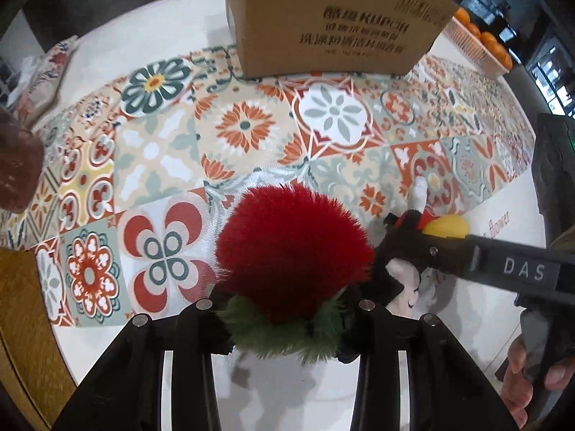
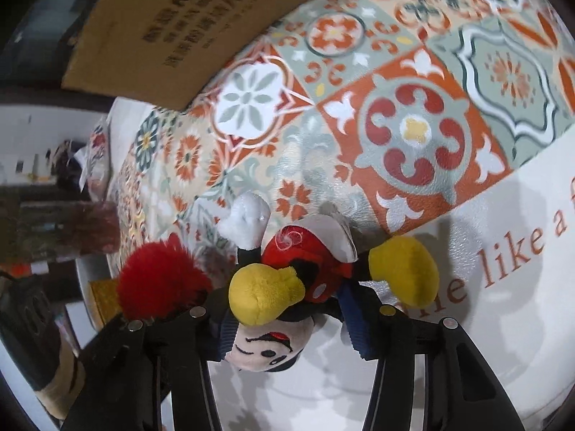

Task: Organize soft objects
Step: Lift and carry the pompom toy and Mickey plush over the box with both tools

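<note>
Mouse plush's face, right view only

I see the fluffy pompom low centre, the mouse doll just right of it, the cardboard box behind on the mat.

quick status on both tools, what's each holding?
Left tool: shut on the red and green pom-pom.
Right tool: shut on the mouse plush.

Black gripper fingers, silver screws, "DAS" lettering
</note>
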A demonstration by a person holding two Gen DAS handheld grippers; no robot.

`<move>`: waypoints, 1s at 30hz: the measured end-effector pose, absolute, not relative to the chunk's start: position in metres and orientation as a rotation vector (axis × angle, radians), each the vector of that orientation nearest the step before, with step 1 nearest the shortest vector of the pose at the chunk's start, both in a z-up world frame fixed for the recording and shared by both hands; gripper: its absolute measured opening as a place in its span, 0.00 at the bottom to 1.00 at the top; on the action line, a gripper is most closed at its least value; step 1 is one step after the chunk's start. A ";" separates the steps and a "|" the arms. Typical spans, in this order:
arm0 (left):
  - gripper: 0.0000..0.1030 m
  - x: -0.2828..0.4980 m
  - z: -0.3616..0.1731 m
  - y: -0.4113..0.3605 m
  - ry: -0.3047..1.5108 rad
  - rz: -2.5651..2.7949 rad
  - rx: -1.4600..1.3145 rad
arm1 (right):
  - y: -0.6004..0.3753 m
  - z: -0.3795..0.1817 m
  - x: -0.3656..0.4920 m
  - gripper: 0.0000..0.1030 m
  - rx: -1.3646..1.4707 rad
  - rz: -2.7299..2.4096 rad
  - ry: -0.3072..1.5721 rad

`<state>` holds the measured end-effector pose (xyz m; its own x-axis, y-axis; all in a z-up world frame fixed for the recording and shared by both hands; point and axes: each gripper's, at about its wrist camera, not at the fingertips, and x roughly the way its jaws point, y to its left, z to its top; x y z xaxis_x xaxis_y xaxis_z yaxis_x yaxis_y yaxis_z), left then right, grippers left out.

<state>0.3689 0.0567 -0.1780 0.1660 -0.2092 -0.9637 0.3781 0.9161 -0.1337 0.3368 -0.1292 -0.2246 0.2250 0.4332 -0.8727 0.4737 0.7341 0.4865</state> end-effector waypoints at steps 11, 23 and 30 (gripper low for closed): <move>0.37 0.350 -0.139 0.049 1.210 -0.347 0.064 | -0.138 -0.174 0.323 0.49 0.624 0.038 1.267; 0.37 0.341 -0.097 0.031 1.100 -0.326 0.007 | -0.158 -0.118 0.319 0.49 0.490 0.066 1.099; 0.37 0.345 -0.073 0.020 1.028 -0.315 -0.006 | -0.169 -0.090 0.321 0.49 0.435 0.070 1.016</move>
